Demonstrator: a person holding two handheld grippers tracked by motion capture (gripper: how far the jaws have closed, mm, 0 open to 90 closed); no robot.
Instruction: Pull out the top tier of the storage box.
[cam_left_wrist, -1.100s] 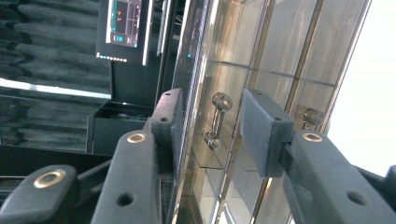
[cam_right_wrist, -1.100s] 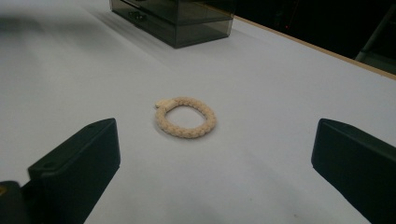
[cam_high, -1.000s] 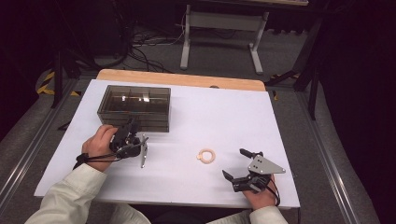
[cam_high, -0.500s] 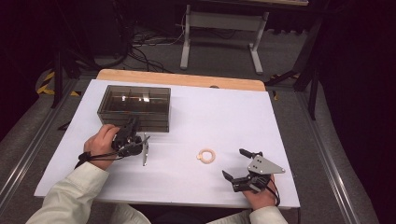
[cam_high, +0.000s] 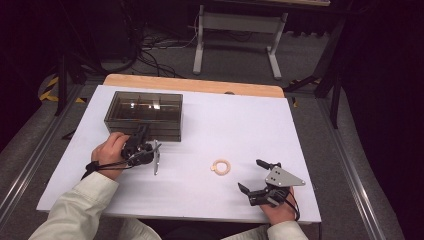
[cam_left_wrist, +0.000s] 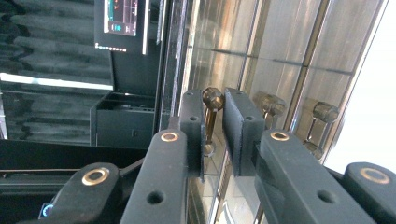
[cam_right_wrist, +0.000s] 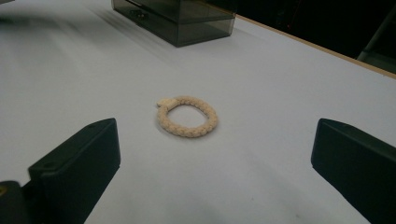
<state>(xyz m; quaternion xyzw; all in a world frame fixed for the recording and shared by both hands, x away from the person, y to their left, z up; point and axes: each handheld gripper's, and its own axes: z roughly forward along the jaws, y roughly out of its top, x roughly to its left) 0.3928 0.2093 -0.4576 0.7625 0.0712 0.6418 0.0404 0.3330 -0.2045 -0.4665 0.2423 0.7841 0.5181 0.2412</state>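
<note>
A smoky see-through box (cam_high: 145, 107) stands at the table's back left, with small amber knobs on its front wall. My left gripper (cam_high: 141, 134) lies on its side against that front. In the left gripper view its jaws (cam_left_wrist: 214, 105) have just been closing, and one amber knob (cam_left_wrist: 213, 99) sits between the pads, which touch it on both sides. A cream braided ring (cam_high: 220, 166) lies flat on the white table (cam_high: 240, 125). My right gripper (cam_high: 251, 175) rests near the front edge, open. The ring (cam_right_wrist: 187, 115) lies ahead of its spread jaws (cam_right_wrist: 215, 140), apart from them.
A wooden strip (cam_high: 195, 85) runs along the table's far edge. Beyond it on the floor are cables and a grey metal stand (cam_high: 235, 30). A screen (cam_left_wrist: 123, 21) glows in the left gripper view's background.
My left gripper has edged slightly toward the box front. The right gripper and the ring have not moved.
</note>
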